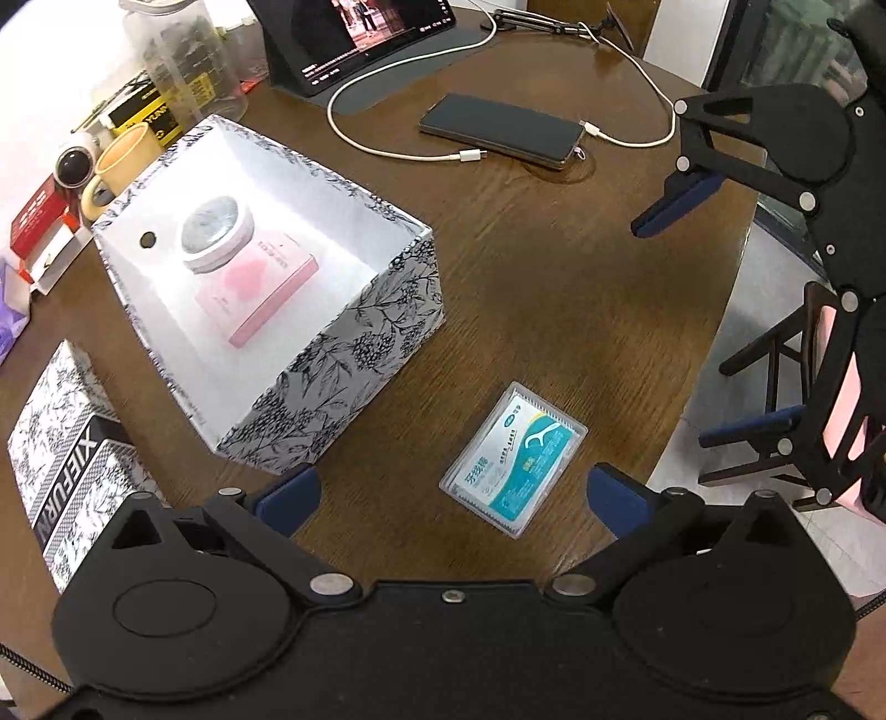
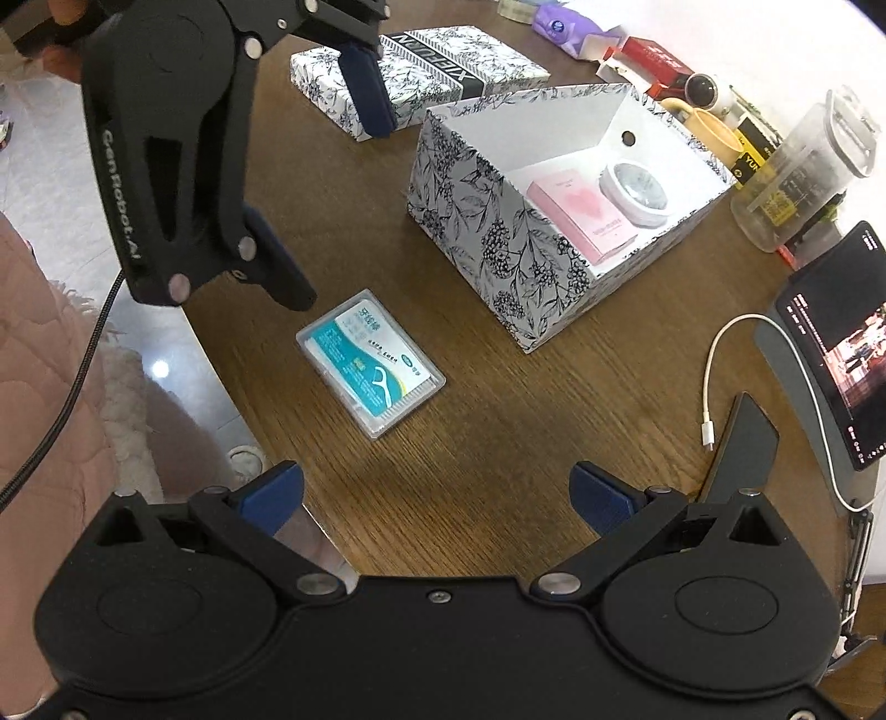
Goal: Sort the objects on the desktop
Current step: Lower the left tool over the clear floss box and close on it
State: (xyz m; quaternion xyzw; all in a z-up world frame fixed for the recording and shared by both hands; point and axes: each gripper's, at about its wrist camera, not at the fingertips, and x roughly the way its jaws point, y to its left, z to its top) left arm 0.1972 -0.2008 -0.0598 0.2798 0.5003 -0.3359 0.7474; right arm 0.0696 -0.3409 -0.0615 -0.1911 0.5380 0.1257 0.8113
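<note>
The left gripper (image 1: 451, 498) filled the bottom of its own view, jaws spread wide and holding nothing. Just beyond them, low and right of centre, the clear floss-pick case (image 1: 514, 459) lay flat on the brown wooden surface (image 1: 554, 288), touching neither blue pad. In the right wrist view the right gripper (image 2: 437, 493) was likewise released and empty above the surface, with the same case left of centre. The floral open box (image 1: 343, 365) stood further up at centre left, well apart from the case; inside it a pink carton (image 1: 260, 288) rested on the floor with a round white tin (image 1: 217, 234) beside it — the tin seemed to overlap the carton's far corner. The box lid (image 1: 61, 443) lay at lower left. Toward the top sat a dark phone (image 1: 501, 130) with a white cable (image 1: 354, 138) plugged in, and behind it a tablet (image 1: 354, 33) — its screen lit
</note>
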